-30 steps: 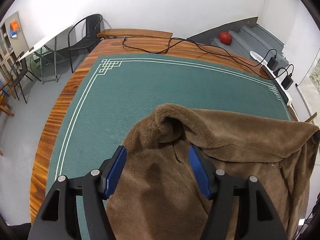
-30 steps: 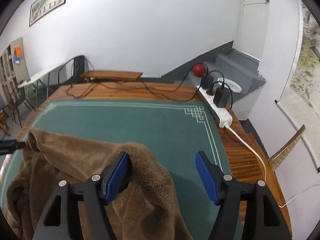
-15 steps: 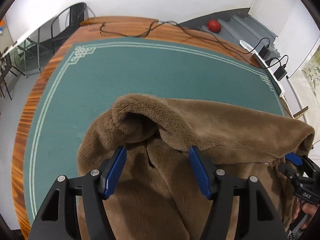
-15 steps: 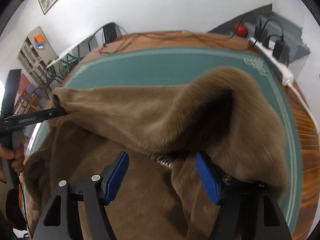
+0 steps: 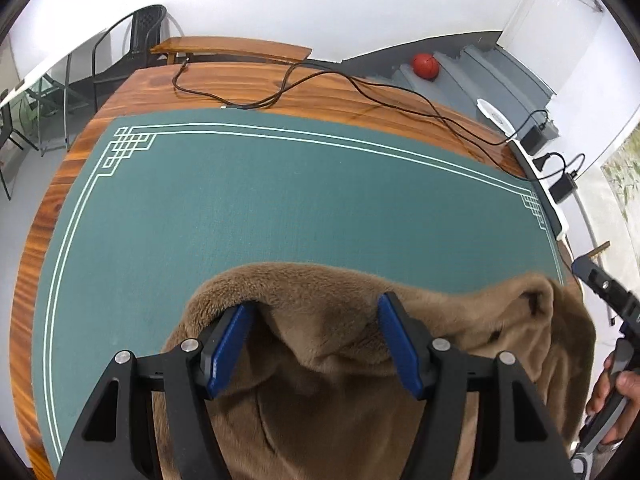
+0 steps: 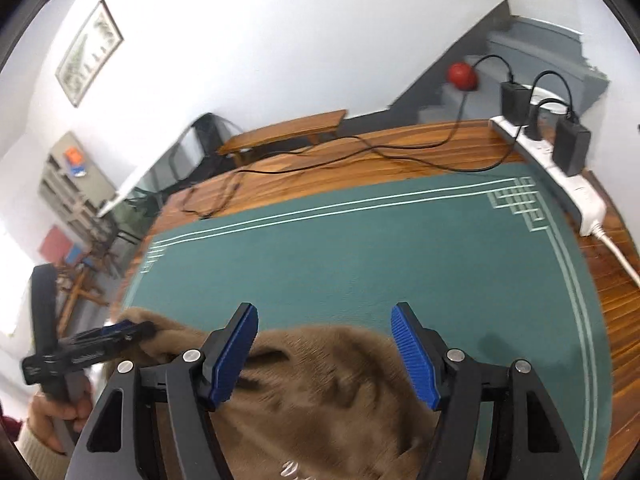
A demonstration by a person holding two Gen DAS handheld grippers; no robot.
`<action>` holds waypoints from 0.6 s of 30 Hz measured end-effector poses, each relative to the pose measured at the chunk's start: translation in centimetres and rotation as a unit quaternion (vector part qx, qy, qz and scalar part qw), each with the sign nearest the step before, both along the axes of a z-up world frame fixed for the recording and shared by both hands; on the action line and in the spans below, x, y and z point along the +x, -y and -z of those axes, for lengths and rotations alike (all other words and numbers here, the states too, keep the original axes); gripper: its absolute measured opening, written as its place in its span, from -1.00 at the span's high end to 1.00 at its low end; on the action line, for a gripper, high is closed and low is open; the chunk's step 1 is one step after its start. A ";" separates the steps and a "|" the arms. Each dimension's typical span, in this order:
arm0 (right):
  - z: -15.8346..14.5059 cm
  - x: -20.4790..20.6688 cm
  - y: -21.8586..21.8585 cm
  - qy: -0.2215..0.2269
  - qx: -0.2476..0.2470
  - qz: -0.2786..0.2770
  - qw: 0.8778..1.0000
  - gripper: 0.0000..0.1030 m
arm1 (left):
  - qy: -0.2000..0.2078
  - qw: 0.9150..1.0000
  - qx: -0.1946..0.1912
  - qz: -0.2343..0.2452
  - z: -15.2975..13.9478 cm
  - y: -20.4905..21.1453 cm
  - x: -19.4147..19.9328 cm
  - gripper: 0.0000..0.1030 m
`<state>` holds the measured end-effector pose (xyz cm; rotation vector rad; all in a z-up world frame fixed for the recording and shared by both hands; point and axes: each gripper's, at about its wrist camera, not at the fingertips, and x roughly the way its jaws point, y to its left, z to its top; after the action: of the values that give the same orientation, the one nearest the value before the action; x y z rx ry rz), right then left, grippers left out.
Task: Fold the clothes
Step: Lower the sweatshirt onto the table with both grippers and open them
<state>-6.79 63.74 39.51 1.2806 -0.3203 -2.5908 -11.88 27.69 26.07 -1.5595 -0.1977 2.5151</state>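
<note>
Brown fleece garment (image 5: 320,380) bunched at near edge of green mat (image 5: 280,200) on the wooden counter (image 5: 320,92). Left hand-held gripper (image 5: 316,340) spread wide, blue pads tucked under a fleece fold, not pinching it. Right hand-held gripper (image 6: 324,344) likewise wide apart above the fleece, holding nothing. Black cables (image 5: 360,88) on far counter edge; power strip (image 6: 560,176) at right.

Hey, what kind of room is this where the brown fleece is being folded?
Probably a home's spare or basement room, not a laundry. The fleece lies on a green mat over a wooden table; grey stairs hold a red ball, and a framed picture hangs on the wall.
</note>
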 end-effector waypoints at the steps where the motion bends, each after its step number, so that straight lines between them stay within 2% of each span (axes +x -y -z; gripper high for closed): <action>1: 0.0 0.3 0.1 -0.001 0.010 -0.001 1.000 -0.38 | 0.001 1.000 -0.002 0.001 0.1 -0.1 -0.2 -0.35; 4: -0.8 2.0 1.5 -0.024 0.030 -0.007 0.999 -0.38 | 0.001 1.000 -0.001 0.008 0.5 -0.1 -0.3 -0.35; 6: -1.2 4.2 2.3 -0.032 0.039 -0.037 0.998 -0.38 | 0.000 1.000 0.003 0.012 0.7 -0.1 -0.4 -0.35; 8: -0.6 5.5 3.9 -0.020 0.070 -0.075 0.995 -0.38 | 0.002 1.000 0.004 0.012 1.0 0.0 -0.5 -0.35; 10: 0.5 6.9 4.6 -0.001 0.109 -0.089 0.990 -0.38 | 0.005 1.000 0.007 0.010 1.2 0.2 -0.7 -0.35; 15: 1.2 10.7 0.9 0.013 0.128 -0.028 0.991 -0.38 | 0.002 1.000 0.009 0.018 0.8 0.5 0.1 -0.35; 18: 0.8 14.4 -1.4 0.021 0.137 -0.014 0.990 -0.38 | 0.001 1.000 0.009 0.019 0.5 0.5 0.7 -0.35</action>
<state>7.62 65.15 38.74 1.4164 0.0489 -2.6561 -11.20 27.15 25.54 -1.5451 -0.1898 2.4759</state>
